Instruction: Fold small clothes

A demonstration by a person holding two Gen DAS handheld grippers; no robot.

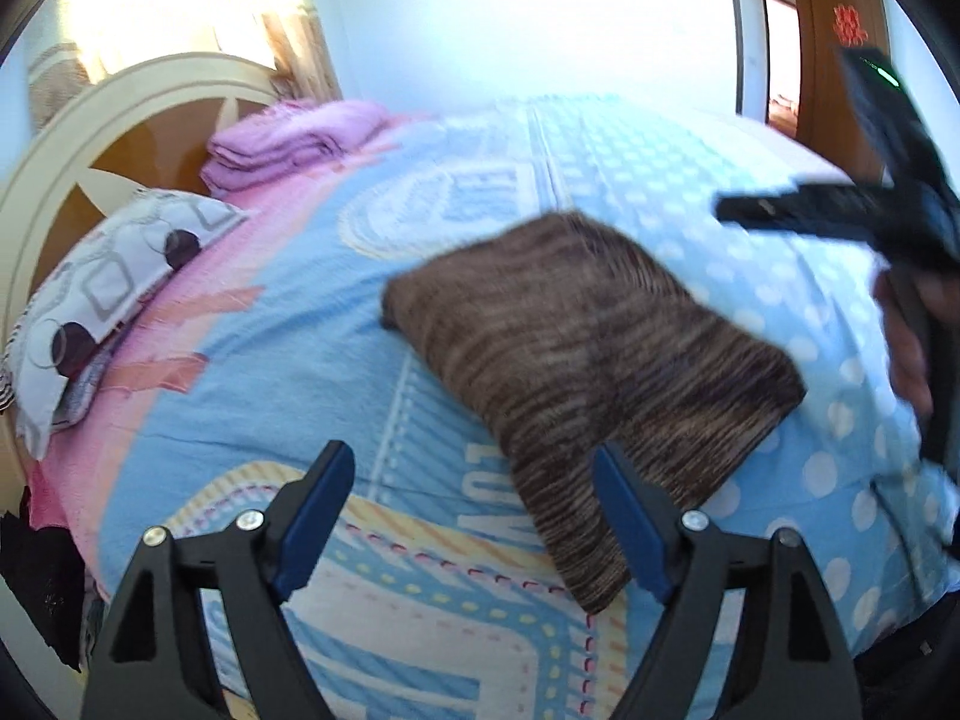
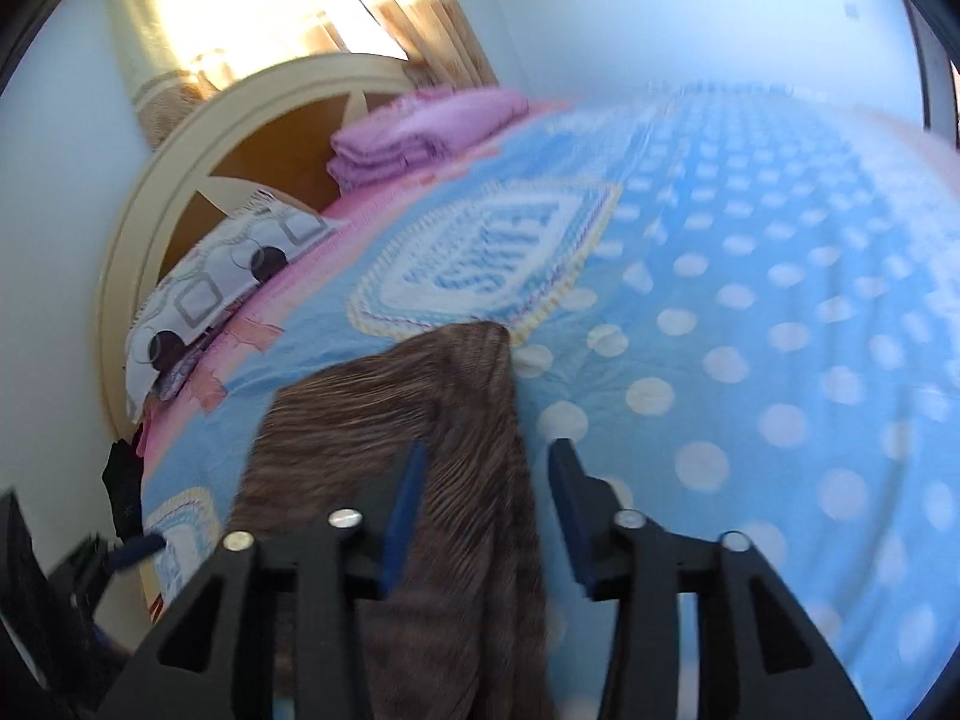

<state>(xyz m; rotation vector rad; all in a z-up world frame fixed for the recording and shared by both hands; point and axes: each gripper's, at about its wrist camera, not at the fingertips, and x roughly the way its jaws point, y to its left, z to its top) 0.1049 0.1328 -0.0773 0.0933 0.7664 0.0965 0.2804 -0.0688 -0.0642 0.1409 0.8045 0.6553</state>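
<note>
Bedroom with pale walls; a bed (image 1: 312, 324) under a blue dotted and lettered cover fills both views, its cream headboard (image 1: 78, 138) at left. A folded brown knitted garment (image 1: 588, 348) lies mid-bed. The left wrist view alone shows a wooden door (image 1: 840, 42) and the right gripper (image 1: 774, 210), blurred. Left gripper (image 1: 474, 516): jaws wide, nothing held. In its own view the right gripper (image 2: 486, 510) stands partly open over the garment's edge, apparently not pinching. Pillow (image 1: 114, 300) and folded pink towels (image 1: 288, 138) sit by the headboard; open cover lies beyond the garment.
</note>
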